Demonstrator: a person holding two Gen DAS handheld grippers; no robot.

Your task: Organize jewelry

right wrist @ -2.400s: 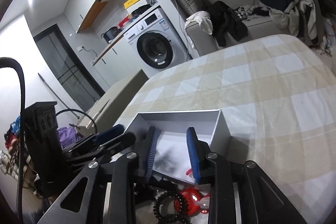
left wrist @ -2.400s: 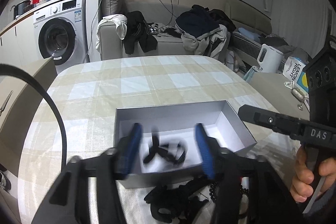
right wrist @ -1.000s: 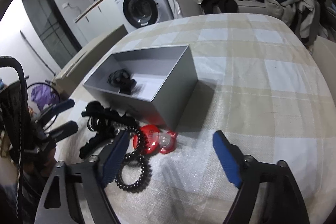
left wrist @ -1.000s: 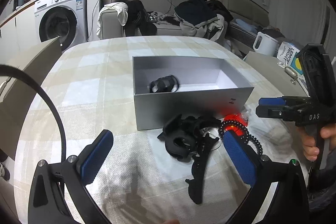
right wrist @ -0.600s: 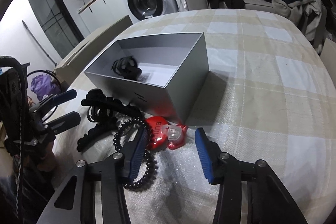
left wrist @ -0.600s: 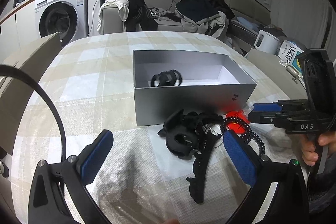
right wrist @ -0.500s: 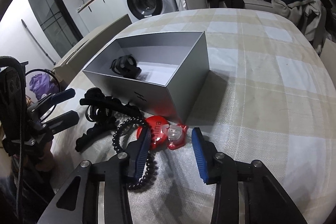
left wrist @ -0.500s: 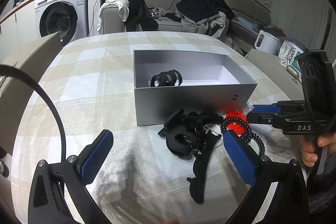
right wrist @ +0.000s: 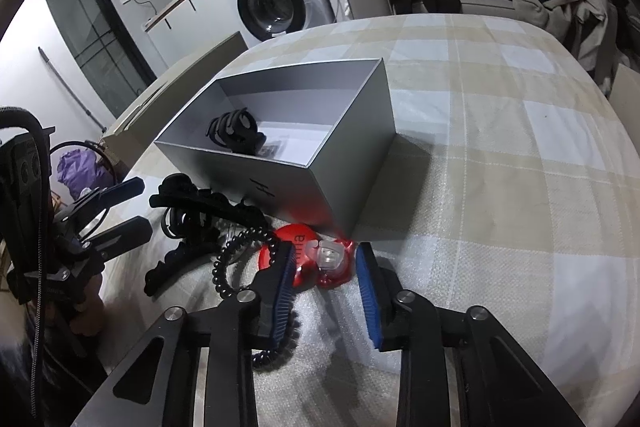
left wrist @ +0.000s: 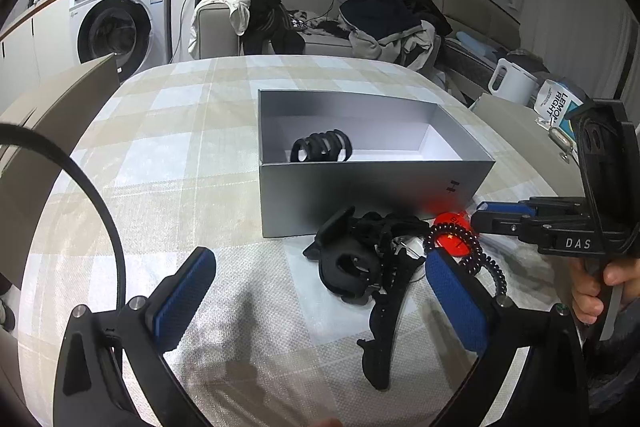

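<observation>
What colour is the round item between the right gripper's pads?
Red round item with a clear part; right wrist view.

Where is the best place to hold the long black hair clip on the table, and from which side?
Probably the middle of the long black toothed hair clip, tongs straddling its narrow width from above. It lies flat on the checked tablecloth, its lower end clear of the black pile.

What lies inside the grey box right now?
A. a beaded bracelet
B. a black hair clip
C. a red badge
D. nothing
B: a black hair clip sits alone in the grey box, while the other pieces lie outside on the table in front of it.
</observation>
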